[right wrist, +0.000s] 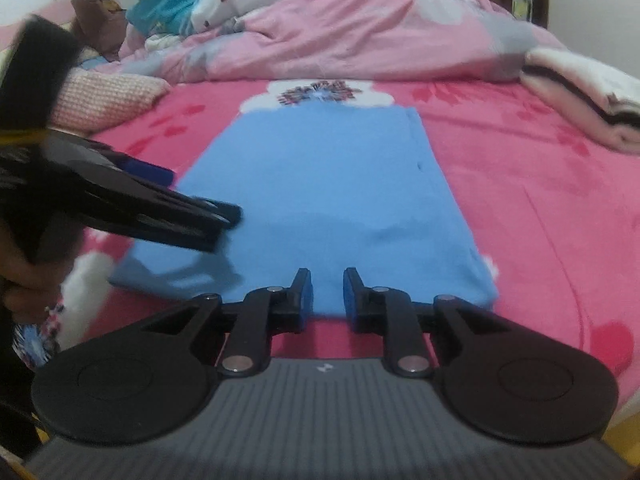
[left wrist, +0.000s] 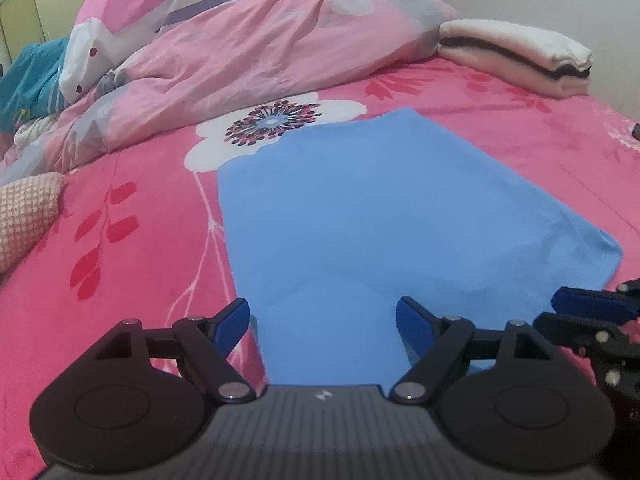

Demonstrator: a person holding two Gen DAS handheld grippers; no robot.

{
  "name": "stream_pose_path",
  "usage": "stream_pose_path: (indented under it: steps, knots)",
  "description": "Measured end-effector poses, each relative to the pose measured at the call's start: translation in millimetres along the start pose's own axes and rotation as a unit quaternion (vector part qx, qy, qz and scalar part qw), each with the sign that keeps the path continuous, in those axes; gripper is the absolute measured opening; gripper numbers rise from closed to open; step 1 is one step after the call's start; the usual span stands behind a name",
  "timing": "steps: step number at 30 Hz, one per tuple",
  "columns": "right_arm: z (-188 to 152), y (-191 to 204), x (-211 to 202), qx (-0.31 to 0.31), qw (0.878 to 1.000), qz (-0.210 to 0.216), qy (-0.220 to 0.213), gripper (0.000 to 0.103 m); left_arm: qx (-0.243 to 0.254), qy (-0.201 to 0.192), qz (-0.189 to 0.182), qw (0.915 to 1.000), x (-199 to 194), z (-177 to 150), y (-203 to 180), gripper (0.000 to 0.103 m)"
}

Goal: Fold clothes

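Blue garment (right wrist: 324, 196): laid flat on the pink floral bed sheet (right wrist: 540, 200) as a long smooth rectangle, near hem right at the jaws, far end up by the white flower print (left wrist: 276, 124). Right gripper (right wrist: 327, 294) with jaws parted only a little, nothing between them, poised at the middle of the near hem. Left gripper (left wrist: 323, 320) spread wide and empty, hovering over the near end of the cloth; seen side-on from the right wrist view over the near left corner, which looks lifted and rumpled, though blur leaves that uncertain. Long axis running straight away from both grippers, so cloth dead ahead of each, neither clearly nearer. Narrow, even-sided shape consistent with sides already folded in; probably suited to carrying the near hem toward the far end, yet equally readable as a finished panel.

Farther out: folded cream-and-dark stack (left wrist: 516, 56) at right, heaped pink duvet (left wrist: 248, 52) beyond, knitted pink cushion (left wrist: 24, 216) at left, teal cloth (left wrist: 32, 80) behind it. No legible writing; only a small white emblem on each gripper body.
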State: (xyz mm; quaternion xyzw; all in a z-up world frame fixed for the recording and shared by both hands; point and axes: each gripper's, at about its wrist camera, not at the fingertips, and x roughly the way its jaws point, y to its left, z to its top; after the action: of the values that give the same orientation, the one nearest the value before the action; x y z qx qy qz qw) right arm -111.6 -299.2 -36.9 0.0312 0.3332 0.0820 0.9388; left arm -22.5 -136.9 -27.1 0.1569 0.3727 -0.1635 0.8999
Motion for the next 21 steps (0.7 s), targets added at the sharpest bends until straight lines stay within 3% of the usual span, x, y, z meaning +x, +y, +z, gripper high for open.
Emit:
stream_pose_path:
  steps: [12, 21]
  knots:
    - [-25.1, -30.7, -31.3, 0.072, 0.997, 0.013, -0.028, 0.018, -0.019, 0.0, 0.011, 0.9998, -32.0, -41.1, 4.6, 0.084]
    - [-25.9, -70.0, -46.8, 0.153, 0.986, 0.006, -0.07, 0.018, -0.053, 0.002, 0.007, 0.9986, -37.3, -54.2, 13.7, 0.086]
